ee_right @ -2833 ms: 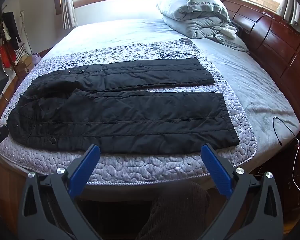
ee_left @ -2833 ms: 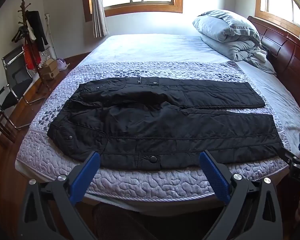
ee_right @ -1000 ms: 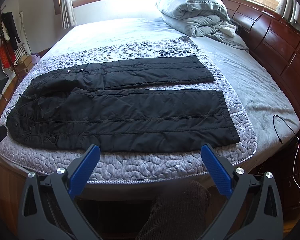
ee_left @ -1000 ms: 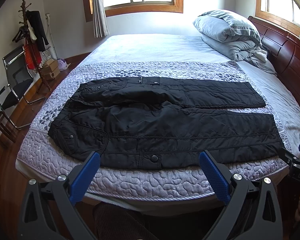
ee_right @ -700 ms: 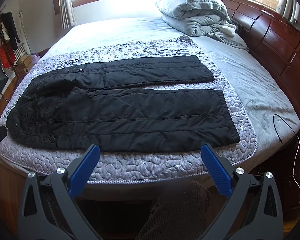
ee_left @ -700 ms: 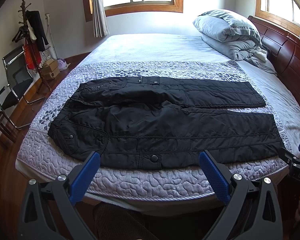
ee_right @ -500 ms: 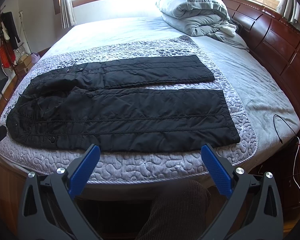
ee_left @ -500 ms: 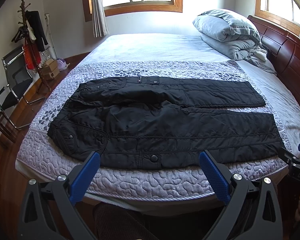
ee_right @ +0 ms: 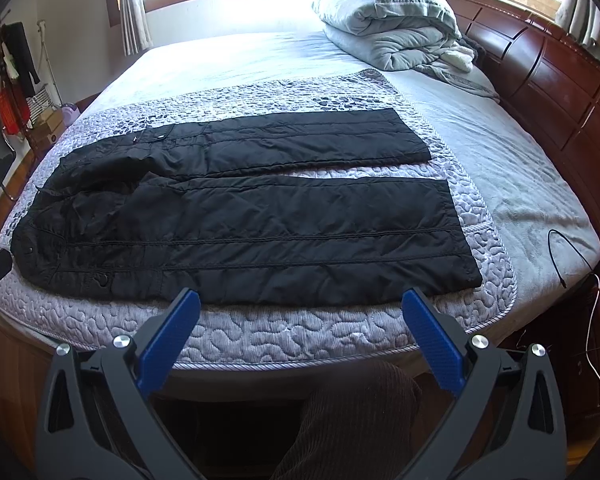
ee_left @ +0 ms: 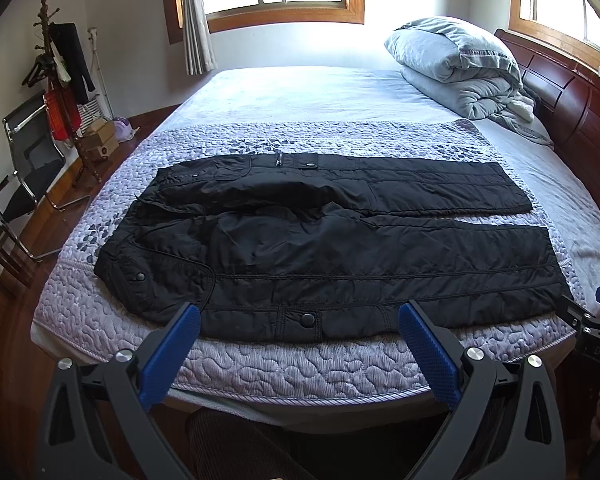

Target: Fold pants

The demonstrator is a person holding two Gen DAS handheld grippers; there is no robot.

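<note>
Black quilted pants (ee_left: 324, 248) lie flat on a purple quilted spread (ee_left: 300, 364) across the bed, waist to the left, both legs running right and slightly apart. They also show in the right wrist view (ee_right: 240, 220). My left gripper (ee_left: 300, 316) is open and empty, held off the bed's near edge in front of the waist end. My right gripper (ee_right: 300, 300) is open and empty, in front of the near leg. Part of the right gripper shows at the right edge of the left wrist view (ee_left: 596, 336).
A folded grey duvet (ee_left: 456, 64) lies at the head of the bed by the dark wooden headboard (ee_right: 548, 64). A chair (ee_left: 24, 176) and coat rack (ee_left: 56, 68) stand to the left. A black cable (ee_right: 560, 252) lies on the bed's right corner.
Both views have shifted only very slightly. The pants lie as before and both grippers stay open.
</note>
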